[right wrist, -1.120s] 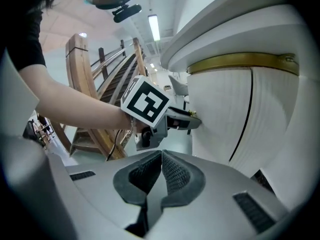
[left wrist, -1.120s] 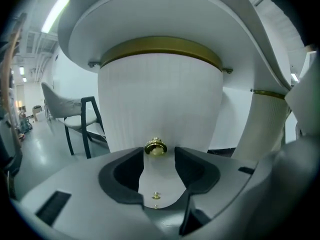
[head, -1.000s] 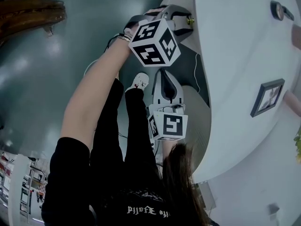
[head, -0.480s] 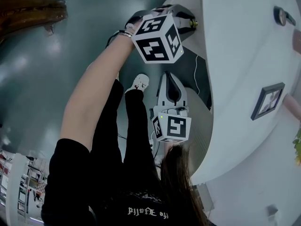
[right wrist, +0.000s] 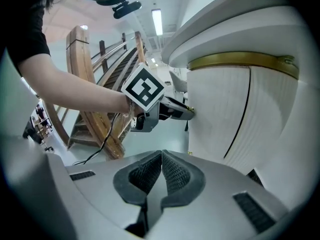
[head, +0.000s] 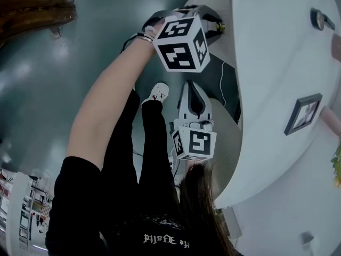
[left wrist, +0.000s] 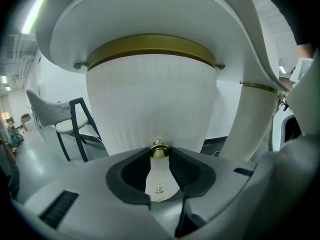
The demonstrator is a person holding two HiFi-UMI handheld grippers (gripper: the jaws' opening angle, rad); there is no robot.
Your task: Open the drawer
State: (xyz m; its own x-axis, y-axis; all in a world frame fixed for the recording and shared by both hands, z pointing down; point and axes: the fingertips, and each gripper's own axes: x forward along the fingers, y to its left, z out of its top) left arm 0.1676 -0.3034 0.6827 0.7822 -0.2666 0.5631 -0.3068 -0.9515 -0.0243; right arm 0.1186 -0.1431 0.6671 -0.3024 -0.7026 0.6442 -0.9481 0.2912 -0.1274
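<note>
One knob [left wrist: 159,150] — between left gripper's [left wrist: 160,157] fingers [left wrist: 186,170]

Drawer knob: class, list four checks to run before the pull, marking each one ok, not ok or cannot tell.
1. Grip: the left gripper is shut on the brass knob: ok.
2. Centring: the knob sits midway between the two jaws, at their tips: ok.
3. Other tool: the right gripper is shut, empty and apart from the drawer front: ok.
4. Start state: whether the drawer front is flush or already ajar: cannot tell.
</note>
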